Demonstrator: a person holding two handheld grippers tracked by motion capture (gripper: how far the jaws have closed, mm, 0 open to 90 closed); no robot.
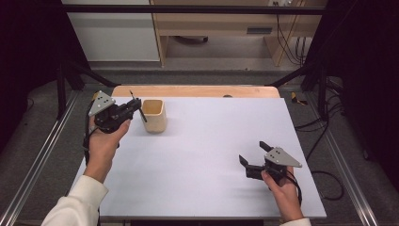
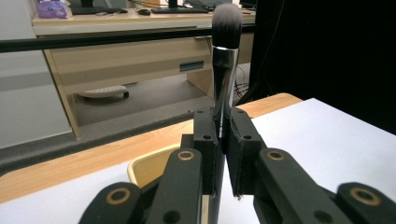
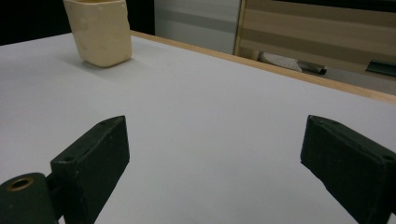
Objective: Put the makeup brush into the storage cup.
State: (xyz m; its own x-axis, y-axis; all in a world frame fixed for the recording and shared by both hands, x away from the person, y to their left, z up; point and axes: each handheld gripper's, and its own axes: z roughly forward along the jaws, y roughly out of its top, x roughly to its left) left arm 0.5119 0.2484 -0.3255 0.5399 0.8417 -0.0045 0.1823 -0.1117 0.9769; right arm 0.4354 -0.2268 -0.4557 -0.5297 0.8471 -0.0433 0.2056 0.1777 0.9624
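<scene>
Brush work is half done: the left gripper pinches a black-handled makeup brush beside the cream square cup near the table's far-left corner, not yet dropped in; the right gripper waits, spread.

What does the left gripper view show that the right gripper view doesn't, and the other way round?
The left gripper view shows a makeup brush clamped upright between the left gripper's jaws, bristles on top, with a desk behind it. The right gripper view shows the right gripper, its jaws wide apart with nothing between them. Both show the white table with its wooden edge, and the cream cup, whose rim peeks up behind the left gripper.
</scene>
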